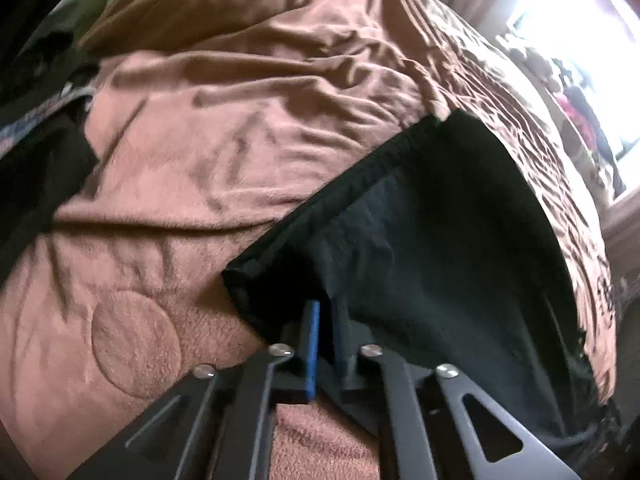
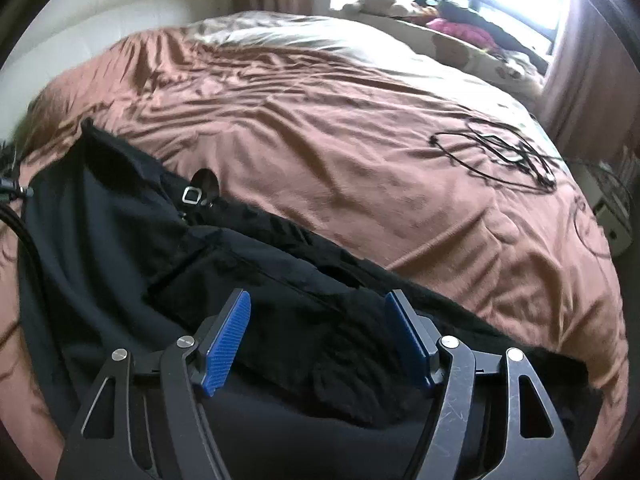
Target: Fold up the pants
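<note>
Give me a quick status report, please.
Left gripper shut on black pants. Right gripper open over them. Cable lies apart on bedspread.

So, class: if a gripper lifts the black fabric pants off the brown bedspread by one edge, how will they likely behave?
The black fabric pants will probably go limp: they already crease and sag where the left gripper pinches them. They look light, likely draping rather than holding shape. The metal buckle may swing. The right gripper is open above them.
</note>
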